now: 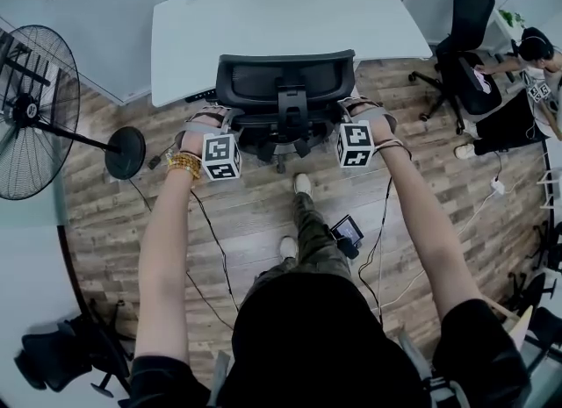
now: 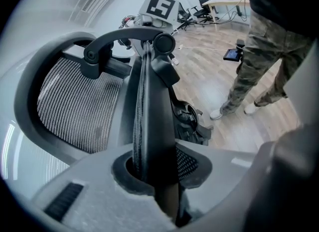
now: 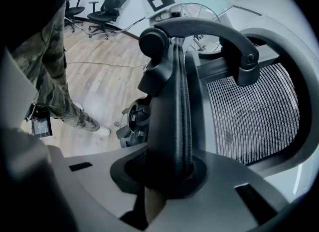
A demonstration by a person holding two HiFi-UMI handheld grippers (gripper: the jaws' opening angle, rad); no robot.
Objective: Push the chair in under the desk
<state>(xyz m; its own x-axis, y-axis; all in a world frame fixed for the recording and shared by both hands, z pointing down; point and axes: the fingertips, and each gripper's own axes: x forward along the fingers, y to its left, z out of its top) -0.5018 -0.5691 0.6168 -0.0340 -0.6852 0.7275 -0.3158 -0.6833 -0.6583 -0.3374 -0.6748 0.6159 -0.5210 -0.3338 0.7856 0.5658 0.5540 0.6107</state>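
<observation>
Chair (image 1: 285, 82) at desk (image 1: 281, 20) edge; L claw (image 2: 159, 176), R claw (image 3: 167, 176) clamp it.

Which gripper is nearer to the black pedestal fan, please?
Left. The left gripper clamps the black mesh chair on the side facing the fan; the right gripper clamps its far side.

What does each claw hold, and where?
Both the left claw and right claw grip the black mesh office chair by its backrest's side edges.

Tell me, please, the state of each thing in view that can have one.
chair, upright, facing the desk, backrest near its edge.
left gripper, shut on the chair's backrest edge.
right gripper, shut on the backrest's other edge.
fan, standing upright; running or not, cannot tell.
</observation>
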